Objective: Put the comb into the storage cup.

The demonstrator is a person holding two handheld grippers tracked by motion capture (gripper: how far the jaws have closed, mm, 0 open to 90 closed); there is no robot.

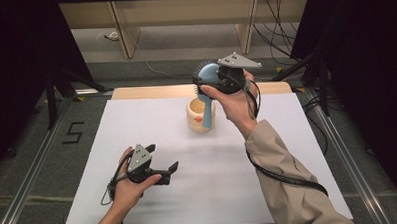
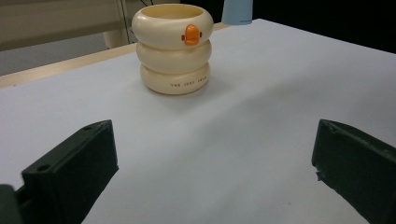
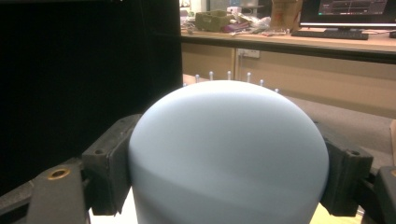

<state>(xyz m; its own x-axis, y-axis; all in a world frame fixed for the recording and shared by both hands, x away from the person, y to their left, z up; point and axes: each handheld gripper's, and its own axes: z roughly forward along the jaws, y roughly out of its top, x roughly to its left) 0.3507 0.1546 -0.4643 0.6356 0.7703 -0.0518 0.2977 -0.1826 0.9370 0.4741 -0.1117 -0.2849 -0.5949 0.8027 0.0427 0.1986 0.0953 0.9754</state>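
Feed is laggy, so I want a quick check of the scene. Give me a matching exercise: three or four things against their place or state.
Things:
1. blue hairbrush
2. cream cup
3. left gripper
4. right gripper

States:
a. open, low over the near part of the table
b. standing upright on the white table top
c. held up, handle pointing down over the cup
d. shut on the brush head

Pairs: 1-c, 2-b, 3-a, 4-d

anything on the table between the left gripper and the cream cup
Nothing: in the left gripper view, bare white table runs from the left gripper to the cream cup.
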